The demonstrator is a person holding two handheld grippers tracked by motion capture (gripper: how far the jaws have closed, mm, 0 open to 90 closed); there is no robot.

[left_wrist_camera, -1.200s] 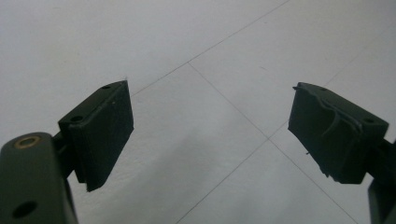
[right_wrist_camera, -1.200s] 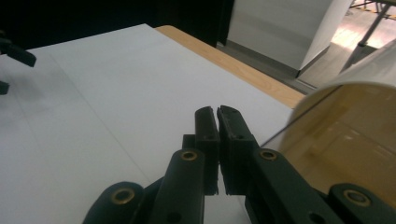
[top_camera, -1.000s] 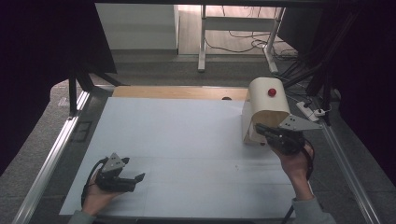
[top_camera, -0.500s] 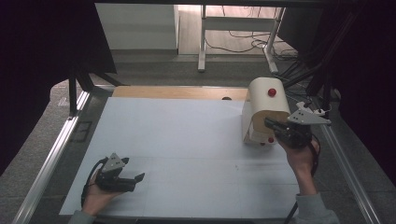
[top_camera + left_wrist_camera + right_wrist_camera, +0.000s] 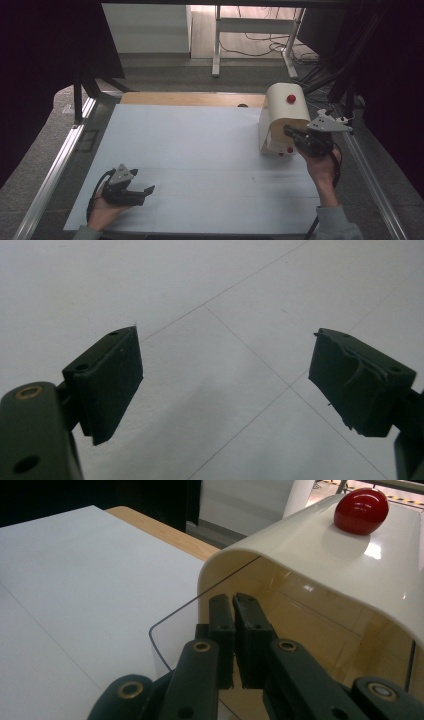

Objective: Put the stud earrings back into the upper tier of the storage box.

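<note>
A cream, arch-topped box (image 5: 280, 107) (image 5: 320, 555) stands at the table's right side, with a red knob (image 5: 291, 98) (image 5: 361, 510) on its roof. Its open front has a clear door (image 5: 182, 625) with a rounded corner. A small red knob (image 5: 289, 149) shows at the box's base. My right gripper (image 5: 289, 131) (image 5: 232, 600) is at that front opening with its jaws pressed shut; nothing shows between them. Whether they touch the clear door I cannot tell. My left gripper (image 5: 149, 190) (image 5: 225, 380) rests low at the front left, open over bare white surface.
A white sheet (image 5: 200, 145) covers the table, with a wooden strip (image 5: 190, 98) along the back. Metal rails run down the left edge (image 5: 55, 170) and the right edge (image 5: 370, 175). Desk legs and cables lie on the floor beyond.
My right gripper has risen and shifted slightly right at the box's front. The left gripper has stayed where it was.
</note>
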